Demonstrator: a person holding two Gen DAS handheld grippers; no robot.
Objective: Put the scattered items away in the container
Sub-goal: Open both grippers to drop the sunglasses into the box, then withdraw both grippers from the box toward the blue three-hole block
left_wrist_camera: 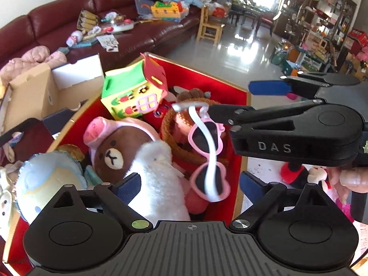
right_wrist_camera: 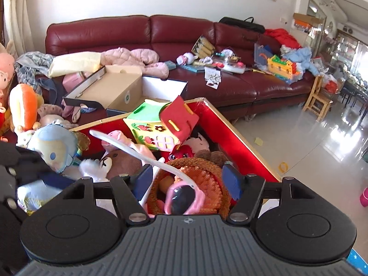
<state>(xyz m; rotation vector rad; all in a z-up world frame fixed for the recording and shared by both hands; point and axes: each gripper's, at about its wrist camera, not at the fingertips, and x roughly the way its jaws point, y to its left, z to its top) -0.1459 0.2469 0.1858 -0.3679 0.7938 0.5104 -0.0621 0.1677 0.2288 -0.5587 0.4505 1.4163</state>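
The red container [left_wrist_camera: 207, 78] holds a foam toy house [left_wrist_camera: 135, 89], a brown bear plush [left_wrist_camera: 117, 149], a white plush [left_wrist_camera: 158, 172], a blue plush [left_wrist_camera: 46, 177] and a knitted orange doll [left_wrist_camera: 174, 124]. Pink heart-shaped sunglasses [left_wrist_camera: 208, 158] with white arms hang over it, blurred, by my right gripper [left_wrist_camera: 232, 99], whose jaws stand wide apart. In the right wrist view the sunglasses [right_wrist_camera: 181, 197] lie between the open fingers [right_wrist_camera: 187, 180], over the doll [right_wrist_camera: 195, 172]. My left gripper [left_wrist_camera: 191, 184] is open and empty above the container.
A maroon sofa [right_wrist_camera: 161, 36] strewn with toys and clothes stands behind the container [right_wrist_camera: 239, 138]. An open cardboard box [right_wrist_camera: 122, 87] sits at the back left. Plush toys [right_wrist_camera: 23, 105] pile at the left. A Minnie plush [left_wrist_camera: 306, 174] lies right of the container. Glossy floor [right_wrist_camera: 310, 138] lies right.
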